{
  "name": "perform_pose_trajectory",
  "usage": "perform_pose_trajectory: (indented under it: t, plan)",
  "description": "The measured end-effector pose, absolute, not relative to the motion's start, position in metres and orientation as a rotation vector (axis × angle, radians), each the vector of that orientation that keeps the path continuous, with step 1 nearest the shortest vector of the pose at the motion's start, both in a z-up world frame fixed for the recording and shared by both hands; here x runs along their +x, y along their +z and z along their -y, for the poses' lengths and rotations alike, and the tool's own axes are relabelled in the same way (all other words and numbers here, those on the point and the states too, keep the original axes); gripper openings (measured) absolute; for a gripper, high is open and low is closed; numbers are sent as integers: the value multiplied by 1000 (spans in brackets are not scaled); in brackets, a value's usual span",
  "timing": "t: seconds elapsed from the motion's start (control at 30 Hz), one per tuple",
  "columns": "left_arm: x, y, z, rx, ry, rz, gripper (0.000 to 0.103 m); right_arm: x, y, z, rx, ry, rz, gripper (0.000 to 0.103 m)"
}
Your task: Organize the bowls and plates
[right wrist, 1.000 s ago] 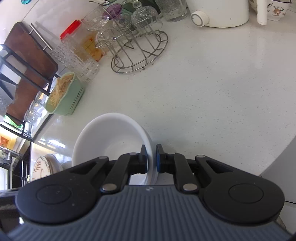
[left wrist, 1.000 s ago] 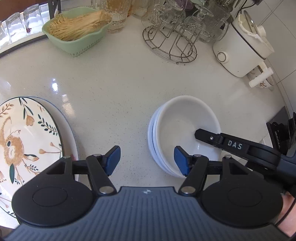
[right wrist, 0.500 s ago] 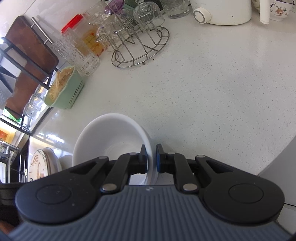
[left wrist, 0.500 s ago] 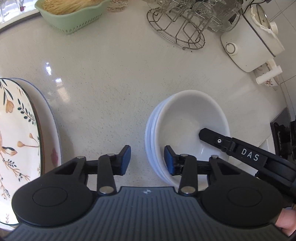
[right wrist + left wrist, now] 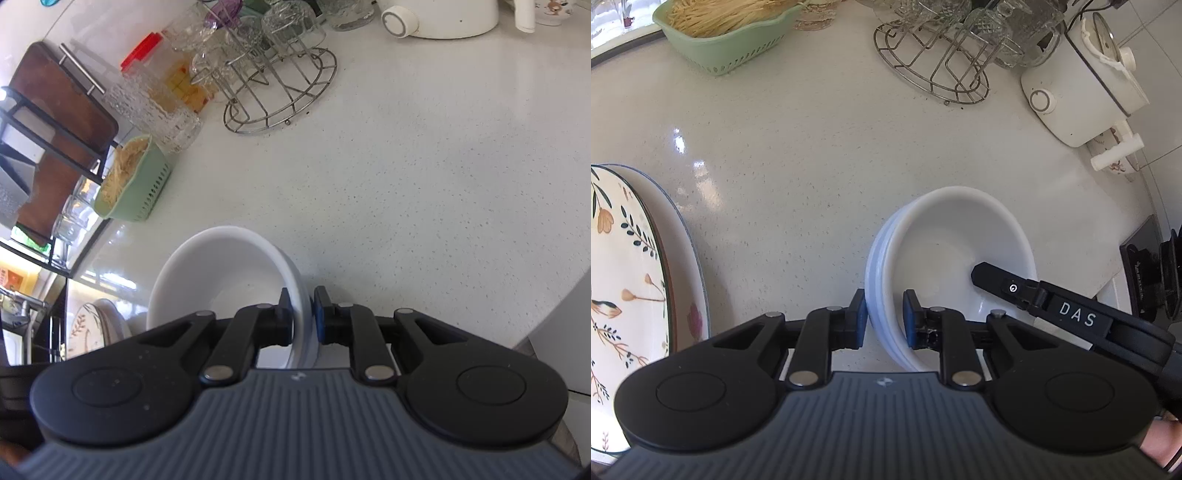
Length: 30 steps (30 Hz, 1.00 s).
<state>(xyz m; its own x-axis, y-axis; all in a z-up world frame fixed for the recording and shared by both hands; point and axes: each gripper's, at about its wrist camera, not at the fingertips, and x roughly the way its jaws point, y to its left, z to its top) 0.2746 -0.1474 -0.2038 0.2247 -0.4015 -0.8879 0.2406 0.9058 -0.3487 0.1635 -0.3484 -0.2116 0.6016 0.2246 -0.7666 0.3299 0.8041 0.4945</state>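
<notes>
A stack of white bowls [image 5: 945,251] sits on the pale speckled counter; it also shows in the right wrist view [image 5: 221,273]. My left gripper [image 5: 884,323] is shut on the stack's near-left rim, one blue pad outside and one inside. My right gripper [image 5: 301,315] is shut on the opposite rim; one finger [image 5: 1004,286] of it reaches into the top bowl in the left wrist view. A stack of floral plates [image 5: 631,280] lies at the left edge, apart from the bowls, and shows small in the right wrist view [image 5: 92,325].
A green basket of noodles [image 5: 727,33] and a wire glass rack [image 5: 934,70] stand at the back. A white cooker [image 5: 1082,96] sits at the back right. A dark rack with a wooden board [image 5: 51,122] stands beyond the counter's left edge.
My left gripper has moved right and forward and closed its fingers onto the bowl stack's rim. My right gripper has kept its hold on the other rim.
</notes>
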Motion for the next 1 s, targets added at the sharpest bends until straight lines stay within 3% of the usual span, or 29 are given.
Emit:
perform_pose_trajectory:
  t: [1.0]
  plan:
    - [263, -122, 119, -252, -453, -1218, 24, 145, -135, 328, 662, -92, -845, 16]
